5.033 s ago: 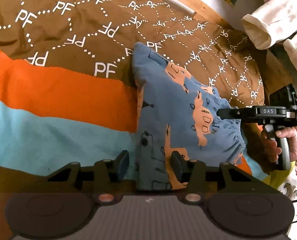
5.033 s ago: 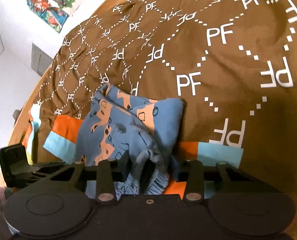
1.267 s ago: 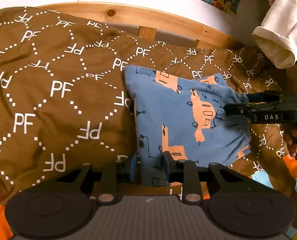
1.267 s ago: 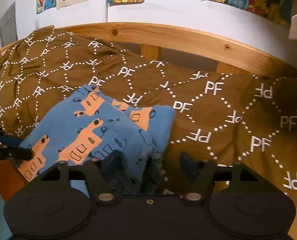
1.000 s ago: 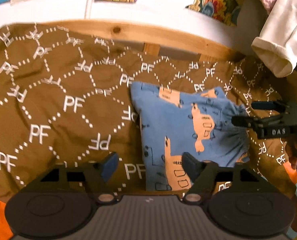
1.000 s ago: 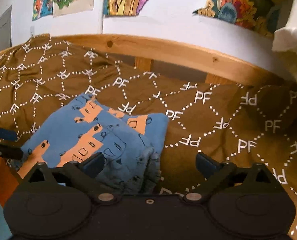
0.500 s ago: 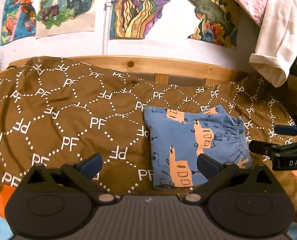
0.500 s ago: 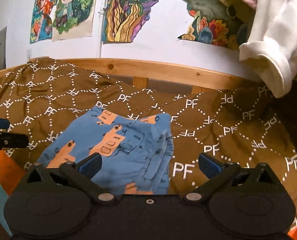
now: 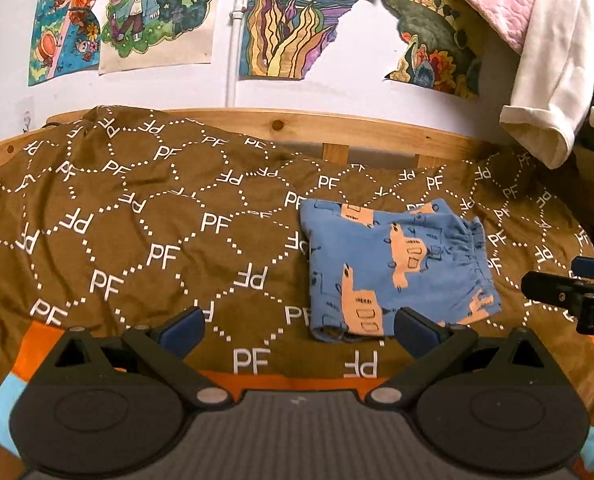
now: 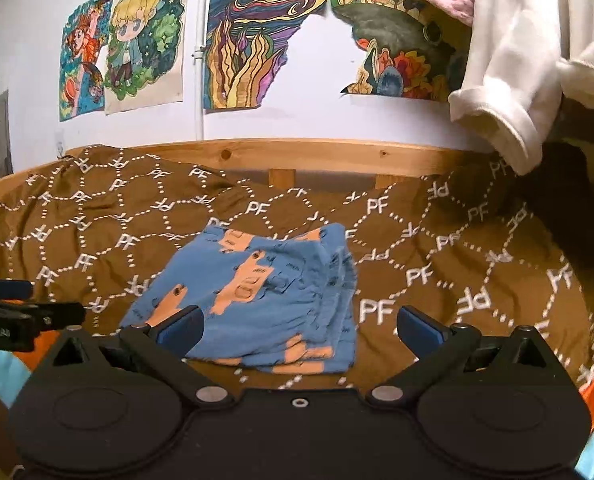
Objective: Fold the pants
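Note:
The blue pants with orange truck prints [image 9: 397,268] lie folded into a flat square on the brown "PF" blanket [image 9: 157,240]; they also show in the right wrist view [image 10: 257,296]. My left gripper [image 9: 299,326] is open and empty, pulled back from the near left corner of the pants. My right gripper [image 10: 299,326] is open and empty, just in front of the pants' near edge. Each gripper shows at the edge of the other's view, the right one [image 9: 569,292] and the left one [image 10: 21,316].
A wooden bed rail [image 9: 297,128] runs along the back under a wall with colourful drawings [image 9: 281,20]. White and pink clothes [image 10: 517,60] hang at the upper right. Orange and light-blue blanket stripes [image 9: 257,378] lie at the near edge.
Both grippers let go of the pants, opened wide and drew back and up from the bed. The folded pants stay flat on the blanket.

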Motion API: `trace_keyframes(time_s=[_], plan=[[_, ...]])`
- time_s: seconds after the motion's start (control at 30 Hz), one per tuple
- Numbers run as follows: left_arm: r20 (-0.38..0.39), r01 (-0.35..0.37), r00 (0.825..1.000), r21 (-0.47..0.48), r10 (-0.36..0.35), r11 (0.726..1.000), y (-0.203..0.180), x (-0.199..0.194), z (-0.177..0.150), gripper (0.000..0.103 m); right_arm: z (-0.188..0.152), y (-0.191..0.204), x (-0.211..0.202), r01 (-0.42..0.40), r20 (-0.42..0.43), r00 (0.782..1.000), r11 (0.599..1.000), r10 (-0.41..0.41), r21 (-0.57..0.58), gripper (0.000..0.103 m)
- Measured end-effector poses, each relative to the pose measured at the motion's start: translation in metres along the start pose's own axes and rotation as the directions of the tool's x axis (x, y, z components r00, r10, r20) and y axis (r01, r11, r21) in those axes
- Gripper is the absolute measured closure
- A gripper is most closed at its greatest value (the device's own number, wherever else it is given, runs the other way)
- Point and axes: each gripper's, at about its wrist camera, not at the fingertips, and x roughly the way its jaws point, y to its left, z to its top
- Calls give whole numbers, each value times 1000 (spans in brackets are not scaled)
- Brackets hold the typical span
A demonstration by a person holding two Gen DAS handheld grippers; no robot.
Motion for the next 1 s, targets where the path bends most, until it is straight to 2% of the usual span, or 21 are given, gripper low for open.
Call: trace_keyframes(time_s=[0.23, 0.43, 0.8, 1.0], plan=[[6, -22, 1000, 14, 22, 1000, -1, -13, -11, 0, -18, 14, -19, -26, -7, 1000, 999, 27, 30, 1], [10, -41, 999, 17, 41, 999, 3, -18, -17, 0, -27, 14, -26, 8, -12, 1000, 996, -7, 88, 1], [23, -48, 999, 52, 46, 997, 3, -26, -31, 0, -35, 21, -39, 25, 66, 997, 999, -28, 44, 1], [23, -47, 999, 72, 45, 996, 2, -28, -35, 0, -39, 22, -40, 23, 58, 998, 999, -26, 42, 1]])
